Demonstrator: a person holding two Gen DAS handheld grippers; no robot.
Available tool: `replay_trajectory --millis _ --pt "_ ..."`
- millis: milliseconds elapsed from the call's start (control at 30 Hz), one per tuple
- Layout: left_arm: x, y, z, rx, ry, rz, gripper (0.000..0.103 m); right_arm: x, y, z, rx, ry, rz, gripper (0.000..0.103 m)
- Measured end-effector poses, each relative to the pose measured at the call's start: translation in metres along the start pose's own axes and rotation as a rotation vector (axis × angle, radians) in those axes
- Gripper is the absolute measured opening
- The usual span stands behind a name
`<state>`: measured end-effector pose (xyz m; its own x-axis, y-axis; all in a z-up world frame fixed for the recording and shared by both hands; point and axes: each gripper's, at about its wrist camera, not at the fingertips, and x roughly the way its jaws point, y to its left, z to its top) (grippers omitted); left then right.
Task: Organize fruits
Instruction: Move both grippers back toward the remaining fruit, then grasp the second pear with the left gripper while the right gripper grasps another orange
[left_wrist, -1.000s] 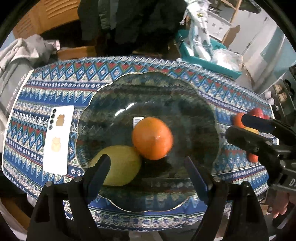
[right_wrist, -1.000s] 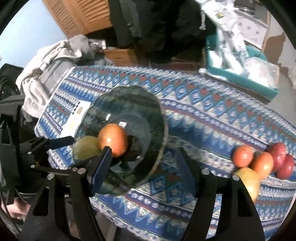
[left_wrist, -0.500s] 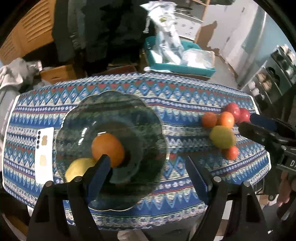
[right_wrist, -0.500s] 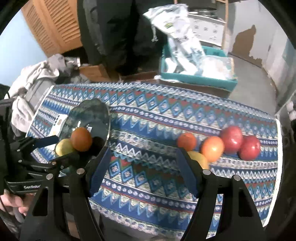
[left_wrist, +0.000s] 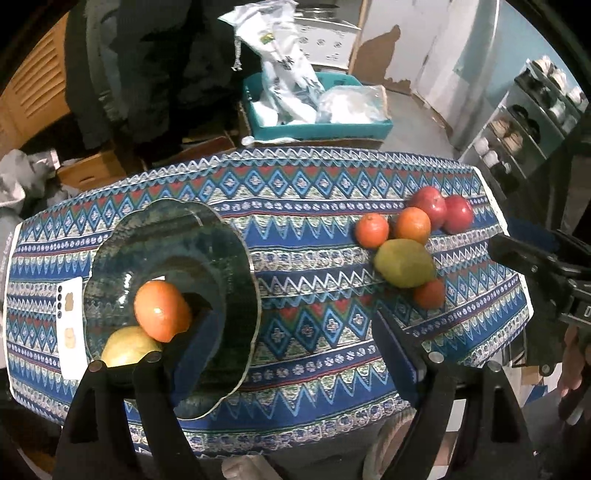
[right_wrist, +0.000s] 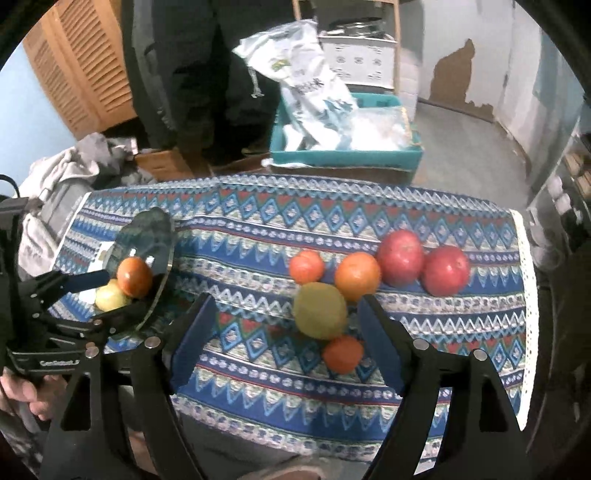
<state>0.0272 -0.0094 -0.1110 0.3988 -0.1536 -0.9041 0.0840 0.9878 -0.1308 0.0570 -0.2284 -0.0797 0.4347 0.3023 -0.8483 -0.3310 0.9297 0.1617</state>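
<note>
A dark glass plate (left_wrist: 236, 258) on the patterned cloth holds an orange (left_wrist: 160, 310) and a yellow fruit (left_wrist: 125, 349). To its right lie two red apples (right_wrist: 400, 256), two oranges (right_wrist: 356, 275), a green-yellow fruit (right_wrist: 319, 310) and a small orange (right_wrist: 341, 354). My left gripper (left_wrist: 295, 332) hangs above the plate's right rim, its jaws opening a little, nothing between them. My right gripper (right_wrist: 286, 317) hovers over the front of the fruit pile with its jaws opening. The green-yellow fruit shows between its fingers, untouched. The plate (right_wrist: 162, 229) sits far left in that view.
A white phone (left_wrist: 70, 325) lies left of the plate. Behind the table stand a person in dark clothes (left_wrist: 147, 74) and a teal crate (left_wrist: 317, 129) of plastic bags. Grey clothing (right_wrist: 62, 184) is heaped at the left, shelves (left_wrist: 535, 110) at the right.
Both grippers have moved right, away from above the plate toward the fruit pile. The right gripper's jaws stand wider than before. The plate and fruits have not moved.
</note>
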Motion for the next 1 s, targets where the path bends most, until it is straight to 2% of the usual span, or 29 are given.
replay_trajectory --millis 167,333,533,767,933,1000 --pt "0.012 -0.014 0.001 0.021 0.031 -0.019 0.086 0.020 -0.017 -0.011 0.023 0.053 -0.022 0.080" --pt "0.026 -0.025 0.002 0.042 0.053 -0.004 0.086 0.047 -0.034 -0.025 0.051 0.119 -0.043 0.080" --pt "0.048 -0.031 0.001 0.053 0.087 0.009 0.086 0.084 -0.050 -0.041 0.094 0.194 -0.032 0.080" --pt "0.070 -0.031 0.001 0.055 0.115 0.016 0.086 0.115 -0.056 -0.053 0.109 0.239 -0.013 0.080" --pt "0.084 -0.031 0.001 0.032 0.142 0.002 0.086 0.131 -0.055 -0.057 0.096 0.268 -0.010 0.069" --pt "0.088 -0.033 0.001 0.025 0.152 -0.010 0.086 0.135 -0.055 -0.060 0.095 0.275 0.001 0.059"
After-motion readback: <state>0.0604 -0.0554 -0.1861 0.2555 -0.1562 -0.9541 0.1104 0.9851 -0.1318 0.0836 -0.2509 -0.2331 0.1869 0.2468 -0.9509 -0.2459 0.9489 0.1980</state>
